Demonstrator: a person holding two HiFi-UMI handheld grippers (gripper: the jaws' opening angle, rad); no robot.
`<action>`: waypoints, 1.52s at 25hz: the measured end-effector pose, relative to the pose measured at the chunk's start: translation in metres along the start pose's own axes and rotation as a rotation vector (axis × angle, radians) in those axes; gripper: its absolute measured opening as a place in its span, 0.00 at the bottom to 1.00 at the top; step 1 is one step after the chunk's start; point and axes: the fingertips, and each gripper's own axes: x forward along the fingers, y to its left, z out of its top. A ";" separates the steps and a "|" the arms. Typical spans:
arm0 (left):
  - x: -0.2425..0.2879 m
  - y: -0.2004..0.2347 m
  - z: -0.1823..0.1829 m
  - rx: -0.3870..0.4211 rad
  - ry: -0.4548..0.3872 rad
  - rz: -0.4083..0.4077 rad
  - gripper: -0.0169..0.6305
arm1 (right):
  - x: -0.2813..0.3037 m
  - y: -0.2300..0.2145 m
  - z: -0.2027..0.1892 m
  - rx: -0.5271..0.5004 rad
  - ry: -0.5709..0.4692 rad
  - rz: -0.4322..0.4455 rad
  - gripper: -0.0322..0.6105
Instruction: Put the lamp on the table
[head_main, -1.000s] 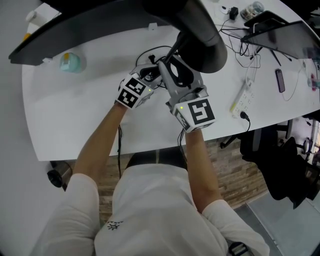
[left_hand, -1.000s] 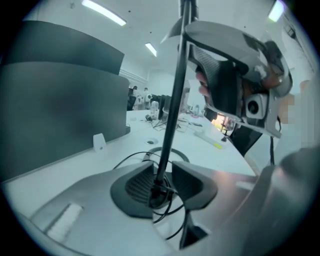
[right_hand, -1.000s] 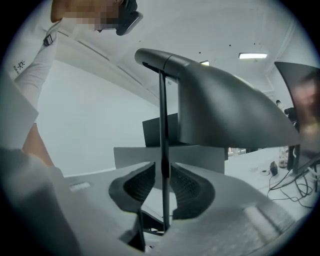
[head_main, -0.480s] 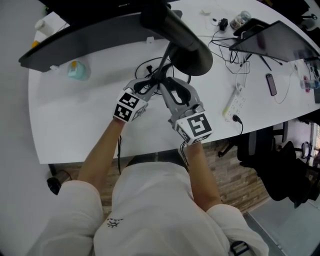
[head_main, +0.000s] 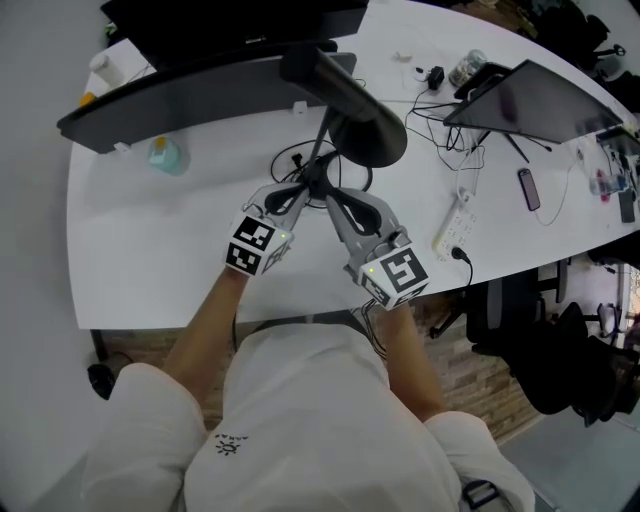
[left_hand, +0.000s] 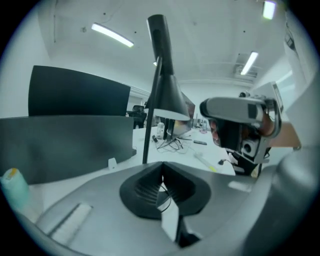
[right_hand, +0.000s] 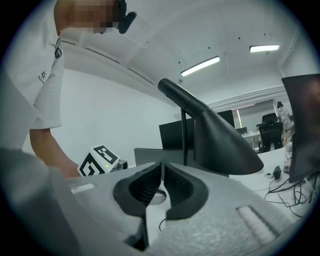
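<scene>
- Both forearms (head_main: 205, 320) reach up from the white-shirted torso (head_main: 310, 420) at 6 o'clock. They close in a V over the white table (head_main: 150, 260).
- The left gripper (head_main: 300, 190) points in from 7 o'clock, tilted slightly downward. Its jaws have just closed and the pads are pressed together with nothing visible between them. A thin black cable (left_hand: 167, 197) shows below the seam.
- The right gripper (head_main: 325, 195) points in from 5 o'clock and is held about level. Its jaws are also pressed together, with nothing between the pads.
- The black lamp (head_main: 365, 130) is on the table side, just beyond both sets of tips. Its stem (head_main: 320, 150) runs toward 12 o'clock and its shade (head_main: 370, 135) sits at 1 o'clock.
- The grippers cover the lamp's foot in the head view, so I cannot tell whether it rests on the table.
- Only the head view shows the laptop (head_main: 530, 100) at 2 o'clock, the power strip (head_main: 452, 225) at 3 o'clock and the bottle (head_main: 168, 155) at 10 o'clock.
- Only the left gripper view shows the stem at 11 o'clock of the jaw seam and the ceiling lights (left_hand: 112, 35).
- Only the right gripper view shows the left marker cube (right_hand: 100, 160) at 9 o'clock.
</scene>
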 end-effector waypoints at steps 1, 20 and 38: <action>-0.004 -0.003 0.003 -0.002 -0.003 0.004 0.02 | -0.004 0.002 0.003 0.017 -0.007 0.015 0.08; -0.077 -0.053 0.047 0.008 -0.098 0.046 0.02 | -0.074 0.019 0.040 0.064 -0.061 0.098 0.08; -0.085 -0.063 0.056 0.033 -0.120 0.033 0.02 | -0.088 0.019 0.049 0.072 -0.069 0.073 0.08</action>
